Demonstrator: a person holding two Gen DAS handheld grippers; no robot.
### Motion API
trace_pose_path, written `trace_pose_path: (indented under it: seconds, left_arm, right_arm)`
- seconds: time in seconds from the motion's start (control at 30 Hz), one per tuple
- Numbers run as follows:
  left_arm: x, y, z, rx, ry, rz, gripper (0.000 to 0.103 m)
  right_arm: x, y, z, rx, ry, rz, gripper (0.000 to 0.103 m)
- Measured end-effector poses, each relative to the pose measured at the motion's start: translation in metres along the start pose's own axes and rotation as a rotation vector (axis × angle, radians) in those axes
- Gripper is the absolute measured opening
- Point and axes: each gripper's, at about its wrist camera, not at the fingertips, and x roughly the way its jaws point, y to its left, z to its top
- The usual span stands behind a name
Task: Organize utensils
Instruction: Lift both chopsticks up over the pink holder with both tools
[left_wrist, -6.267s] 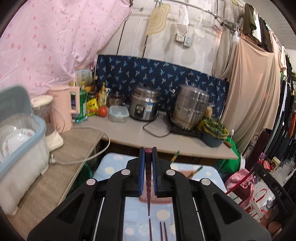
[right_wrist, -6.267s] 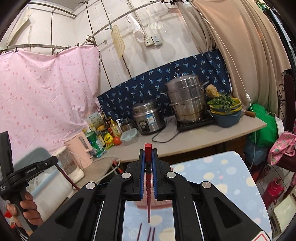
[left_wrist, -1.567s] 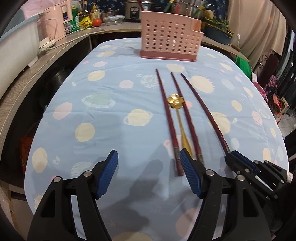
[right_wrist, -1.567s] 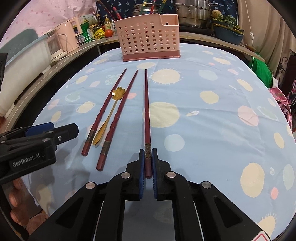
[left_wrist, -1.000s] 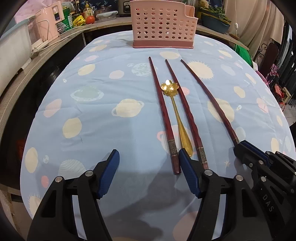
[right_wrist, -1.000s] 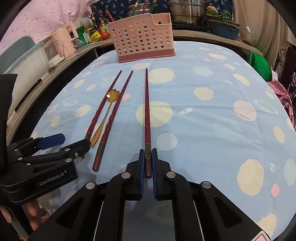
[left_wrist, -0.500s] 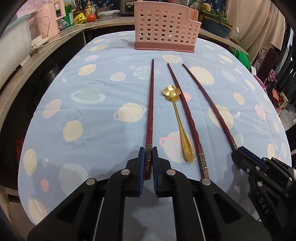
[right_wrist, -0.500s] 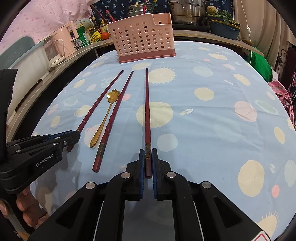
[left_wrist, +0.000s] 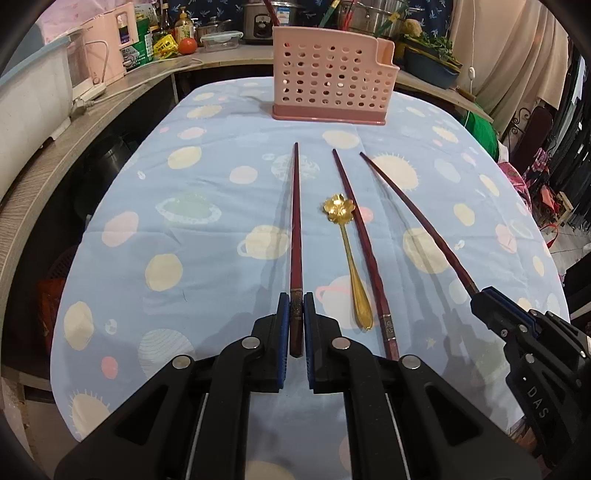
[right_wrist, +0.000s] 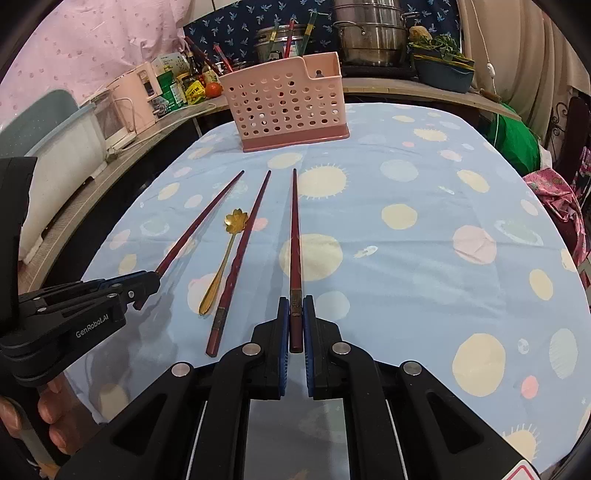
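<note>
Three dark red chopsticks and a gold flower-bowled spoon (left_wrist: 347, 254) lie on the blue planet-print tablecloth, in front of a pink perforated utensil basket (left_wrist: 328, 83). My left gripper (left_wrist: 295, 306) is shut on the butt end of the left chopstick (left_wrist: 295, 221). My right gripper (right_wrist: 295, 306) is shut on the butt end of the right chopstick (right_wrist: 294, 236). The middle chopstick (left_wrist: 364, 243) lies free beside the spoon (right_wrist: 225, 254). The basket (right_wrist: 288, 107) holds several utensils sticking up. The right gripper shows in the left wrist view (left_wrist: 484, 295), the left gripper in the right wrist view (right_wrist: 147, 280).
A wooden counter (left_wrist: 44, 155) runs along the left with a pink kettle (left_wrist: 107, 55), bottles and a tomato. Steel pots (right_wrist: 369, 33) and a bowl of greens (right_wrist: 443, 66) stand behind the table. A green bag (right_wrist: 513, 140) sits at the right.
My left gripper closed on the left chopstick's butt end and swung it straight, away from the spoon. The right gripper stayed shut on its chopstick.
</note>
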Motion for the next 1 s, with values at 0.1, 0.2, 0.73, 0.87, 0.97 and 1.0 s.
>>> trace_pose_path:
  seconds: [0.1, 0.2, 0.73, 0.87, 0.97, 1.0]
  left_arm:
    - [-0.007, 0.001, 0.004, -0.006, -0.011, 0.005, 0.007]
    - [-0.013, 0.003, 0.008, -0.013, -0.024, 0.007, 0.007]
    - [-0.067, 0.019, 0.064, -0.053, -0.178, 0.021, 0.007]
    - [-0.081, 0.021, 0.084, -0.060, -0.231, 0.020, 0.007]
    - [-0.093, 0.022, 0.101, -0.065, -0.275, 0.017, 0.007]
    - [-0.097, 0.022, 0.107, -0.066, -0.287, 0.017, 0.007]
  right_arm:
    - [-0.009, -0.001, 0.006, 0.006, -0.022, 0.004, 0.007]
    - [-0.017, -0.003, 0.013, 0.010, -0.045, 0.007, 0.007]
    - [-0.068, -0.020, 0.078, 0.041, -0.214, 0.036, 0.007]
    - [-0.079, -0.024, 0.098, 0.046, -0.262, 0.042, 0.007]
    - [-0.086, -0.026, 0.113, 0.047, -0.295, 0.043, 0.007]
    - [-0.087, -0.027, 0.118, 0.048, -0.304, 0.044, 0.007]
